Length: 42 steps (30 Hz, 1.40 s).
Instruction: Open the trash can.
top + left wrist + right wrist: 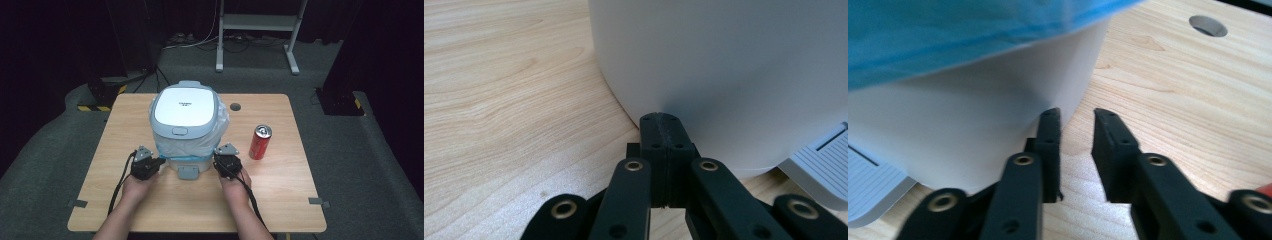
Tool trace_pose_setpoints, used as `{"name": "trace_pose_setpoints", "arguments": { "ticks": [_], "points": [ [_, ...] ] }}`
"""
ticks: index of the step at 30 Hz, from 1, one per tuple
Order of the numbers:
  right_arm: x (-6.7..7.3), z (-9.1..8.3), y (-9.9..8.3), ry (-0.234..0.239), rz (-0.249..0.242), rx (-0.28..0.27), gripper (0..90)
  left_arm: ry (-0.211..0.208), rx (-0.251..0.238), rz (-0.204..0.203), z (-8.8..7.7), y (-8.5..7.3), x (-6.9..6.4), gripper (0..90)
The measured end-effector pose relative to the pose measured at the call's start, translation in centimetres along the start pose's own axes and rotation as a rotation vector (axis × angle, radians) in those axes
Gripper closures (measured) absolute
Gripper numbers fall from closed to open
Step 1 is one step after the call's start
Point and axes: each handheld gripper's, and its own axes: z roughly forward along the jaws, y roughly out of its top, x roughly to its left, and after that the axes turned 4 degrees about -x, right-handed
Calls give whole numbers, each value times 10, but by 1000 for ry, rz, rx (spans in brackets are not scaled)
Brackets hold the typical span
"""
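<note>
**Tongs Close In on Both Flanks of Lidded Bin**

Seen from above: white pedal bin [186, 120] with blue liner [161, 146], lid down, standing mid-surface on the wooden surface [280, 185], foot pedal [188, 171] facing the near edge. Left tongs [159, 162] at the bin's lower left flank, right tongs [218, 162] at its lower right, bin squarely between the two, each about equally near. Red drinks can [260, 142] upright, well apart to the right.

Left gripper view: jaws pressed fully together, nothing between them, tip aimed at the curved white wall [724, 75] low down, touching it or just short of it, hard to say which. Corner of the grey pedal [824, 167] at lower right.

Right gripper view: jaws parted by a narrow gap, empty, inner jaw against or just beside the wall [973, 125], outer jaw over bare wood; liner's blue hem [948, 40] overhead, blurred. Cable hole [1208, 25] in the surface beyond.

Likely next: a two-sided squeeze or shove low on the body, bin lying inward from both tips. Bin's far side and base contact hidden.
</note>
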Motion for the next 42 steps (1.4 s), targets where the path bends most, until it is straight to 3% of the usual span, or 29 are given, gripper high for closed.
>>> {"name": "trace_pose_setpoints", "arguments": {
  "ticks": [2,9,12,21,27,30,33,35,38,42],
  "points": [
    [-3,-2,-2,16,16,-7,691,-6,1,-6,-1,0,1,851],
    [0,-11,-15,27,-11,-7,660,-1,-9,4,-6,-3,2,784],
    [-1,-14,-24,36,0,-2,646,6,-8,17,-7,-4,2,765],
    [-16,-29,-51,38,30,12,615,24,3,29,-16,-9,3,691],
    [-22,-37,-62,29,-23,42,590,24,21,76,-16,-13,-11,596],
    [-23,-42,-66,42,10,28,578,-18,25,55,-17,-17,-16,544],
    [-20,-42,-71,42,8,26,577,-52,20,53,-20,-17,-21,495],
    [-19,-41,-71,34,13,24,576,-67,9,68,-23,-16,-25,464],
    [-20,-40,-71,68,25,32,574,-108,-19,80,-27,-13,-32,405],
    [-28,-38,-71,96,99,35,569,-164,-37,79,-29,-10,-40,382]
  ]
}}
